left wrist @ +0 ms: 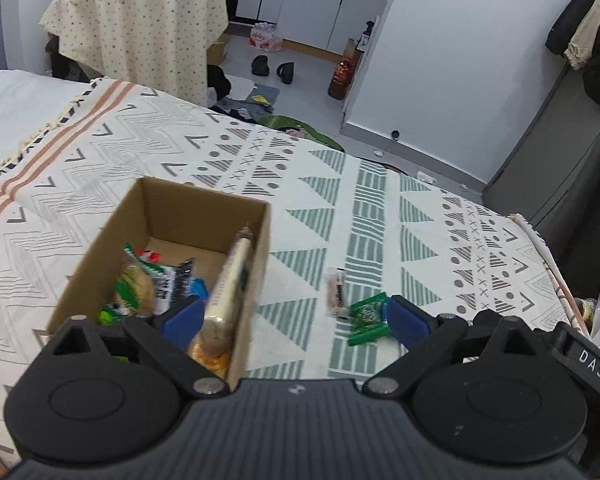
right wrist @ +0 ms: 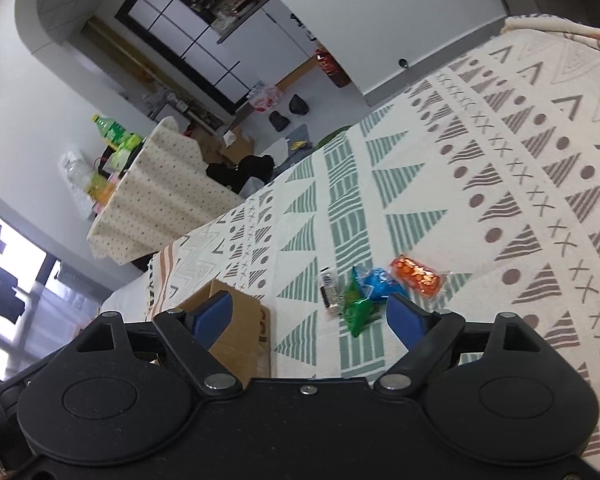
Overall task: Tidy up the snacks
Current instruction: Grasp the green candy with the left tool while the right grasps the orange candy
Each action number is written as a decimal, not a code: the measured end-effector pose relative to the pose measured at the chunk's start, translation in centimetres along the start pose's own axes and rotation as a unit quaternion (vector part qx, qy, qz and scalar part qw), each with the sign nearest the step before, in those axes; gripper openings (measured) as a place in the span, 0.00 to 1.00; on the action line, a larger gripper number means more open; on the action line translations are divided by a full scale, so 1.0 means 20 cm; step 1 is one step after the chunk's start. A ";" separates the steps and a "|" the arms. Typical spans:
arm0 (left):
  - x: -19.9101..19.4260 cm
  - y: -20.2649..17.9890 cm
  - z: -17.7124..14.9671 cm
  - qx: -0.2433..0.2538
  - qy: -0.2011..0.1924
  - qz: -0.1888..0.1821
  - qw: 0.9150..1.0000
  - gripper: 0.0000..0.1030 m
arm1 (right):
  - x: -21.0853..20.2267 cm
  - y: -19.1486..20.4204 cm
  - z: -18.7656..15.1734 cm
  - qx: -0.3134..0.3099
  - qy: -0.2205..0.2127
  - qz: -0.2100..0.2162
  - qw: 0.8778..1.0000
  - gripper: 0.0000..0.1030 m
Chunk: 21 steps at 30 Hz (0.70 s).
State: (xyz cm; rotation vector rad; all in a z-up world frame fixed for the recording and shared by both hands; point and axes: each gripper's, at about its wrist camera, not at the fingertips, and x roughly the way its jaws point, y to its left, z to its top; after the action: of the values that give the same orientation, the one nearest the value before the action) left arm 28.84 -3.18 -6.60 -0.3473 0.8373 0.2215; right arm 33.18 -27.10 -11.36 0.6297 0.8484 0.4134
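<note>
An open cardboard box (left wrist: 204,204) sits on the patterned blanket (left wrist: 340,208) and holds several snack packets. A long pale packet (left wrist: 230,280) leans against the box's right wall, blurred. My left gripper (left wrist: 294,318) is open just above the box's near right corner, nothing between its fingers. On the blanket right of the box lie a clear brown snack (left wrist: 335,294) and a green packet (left wrist: 366,318). The right wrist view shows my right gripper (right wrist: 310,314) open above the blanket, with the box (right wrist: 236,332) at its left finger. Ahead lie the clear snack (right wrist: 329,290), green packet (right wrist: 356,306), blue packet (right wrist: 380,282) and orange packet (right wrist: 417,274).
A round table with a dotted cloth (left wrist: 140,24) stands past the bed, loaded with bottles and packets. Shoes (left wrist: 272,68) and clothes lie on the floor. A grey cabinet (left wrist: 560,152) stands at the right, near the blanket's edge.
</note>
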 end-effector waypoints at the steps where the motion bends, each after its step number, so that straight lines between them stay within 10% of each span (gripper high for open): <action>1: 0.01 -0.02 0.00 0.001 -0.001 -0.001 1.000 0.94 | 0.00 -0.02 0.00 0.005 0.001 0.000 1.000 0.81; 21: 0.40 -0.21 -0.04 -0.005 0.042 -0.055 0.998 0.78 | 0.17 -0.33 0.05 0.100 0.007 -0.039 0.994 0.56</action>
State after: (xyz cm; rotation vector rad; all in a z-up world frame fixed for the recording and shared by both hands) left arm 34.99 -6.85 -12.26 -0.4138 0.8964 0.1094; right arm 36.67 -30.40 -17.05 0.7773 0.9327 0.2644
